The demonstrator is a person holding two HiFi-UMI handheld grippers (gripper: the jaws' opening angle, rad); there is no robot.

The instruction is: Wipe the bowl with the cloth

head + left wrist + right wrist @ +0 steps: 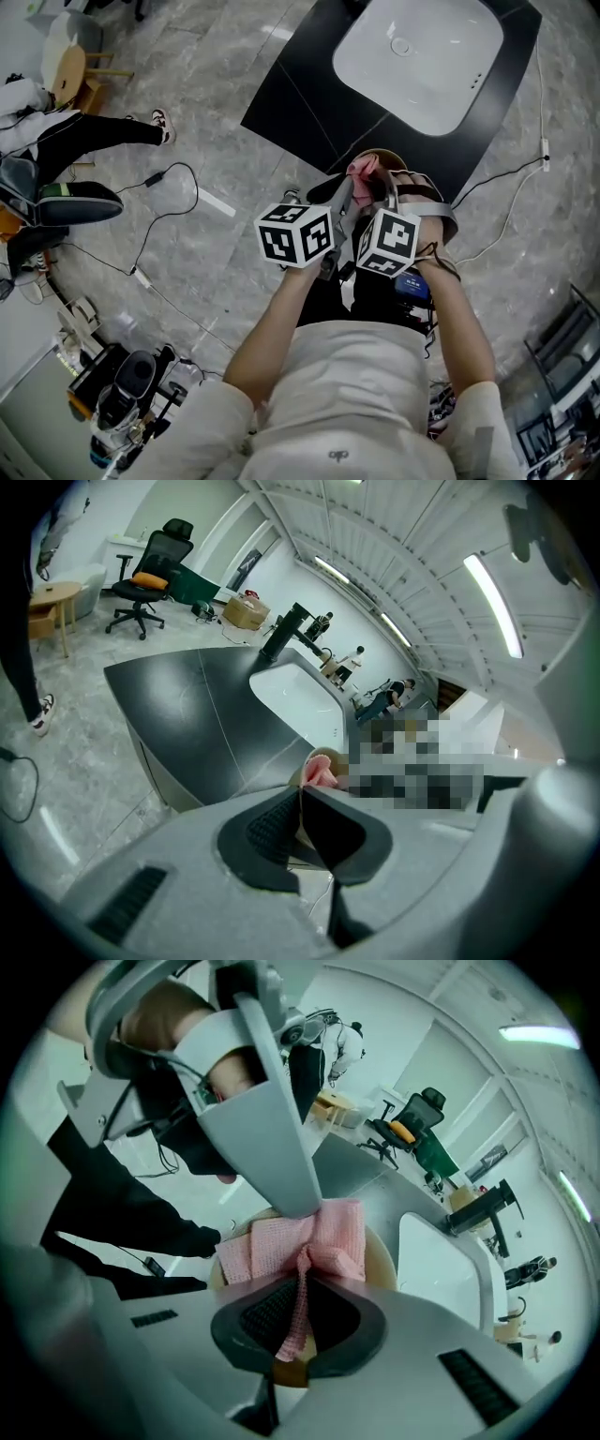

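Two grippers are working mid-wipe: left gripper (302, 803) jaws are pinching the bowl (380, 1258) rim, and right gripper (298, 1312) jaws are clamping the cloth (281, 1241) inside. Next, likely sweeping round the wall.

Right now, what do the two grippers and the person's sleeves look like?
The left gripper and right gripper are light grey moulded shells with black ribbed pads. Each carries a white cube printed with black square markers. The sleeves are short and white.
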